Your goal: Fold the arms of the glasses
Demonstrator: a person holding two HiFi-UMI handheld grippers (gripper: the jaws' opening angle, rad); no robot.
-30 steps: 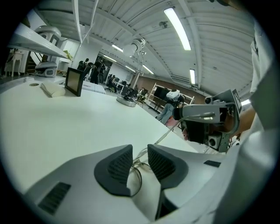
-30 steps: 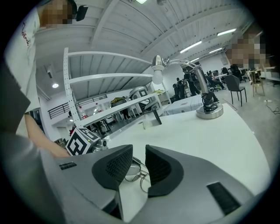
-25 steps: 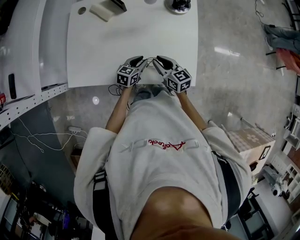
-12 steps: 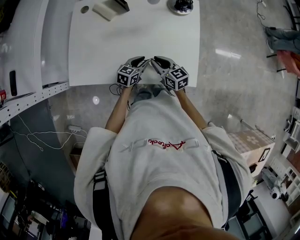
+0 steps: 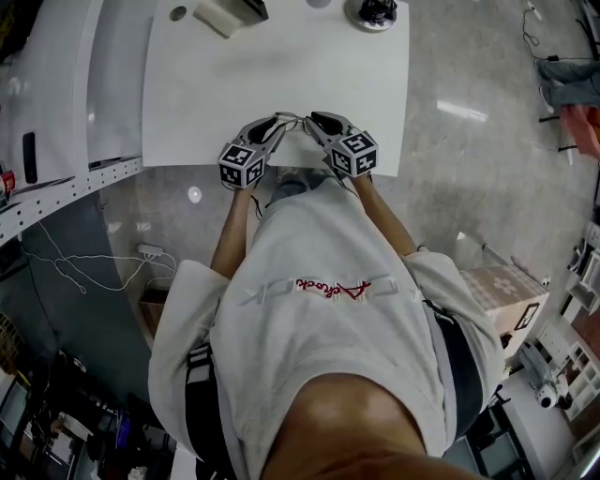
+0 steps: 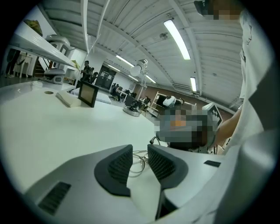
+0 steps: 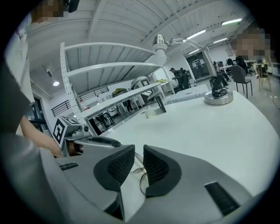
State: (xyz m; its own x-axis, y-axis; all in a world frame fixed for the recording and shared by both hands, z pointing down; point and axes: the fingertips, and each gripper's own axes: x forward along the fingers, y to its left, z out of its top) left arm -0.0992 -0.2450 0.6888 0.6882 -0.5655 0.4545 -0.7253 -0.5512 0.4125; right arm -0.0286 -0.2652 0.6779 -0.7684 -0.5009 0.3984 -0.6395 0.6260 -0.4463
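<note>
A white table (image 5: 281,66) fills the far half of the head view. At its far edge lie a pale block (image 5: 217,16) and, further right, a dark object on a round base (image 5: 375,12), both well apart from the work.

At the near edge of the table, the left gripper (image 6: 140,153) points in from the left. Its pads stand a little apart, and the thin wire of the glasses (image 6: 137,165) shows in the slot between them. I cannot see either pad pressing on the wire. The glasses rest on the table just beyond the near edge, between the two gripper tips.

The right gripper (image 7: 139,159) comes in from the right, its tip near the left one. Its jaws are closing, with a lens rim and a thin straight wire, likely one arm, in the narrow gap. A sliver of space still shows, so no pinch is made yet.

As to progress, the wire is too fine in every view to tell whether either arm is folded. Both tools sit at the frame, so the folding seems to be in hand and not finished. What is left, I judge, is to pinch an arm and swing it in against the lenses.
</note>
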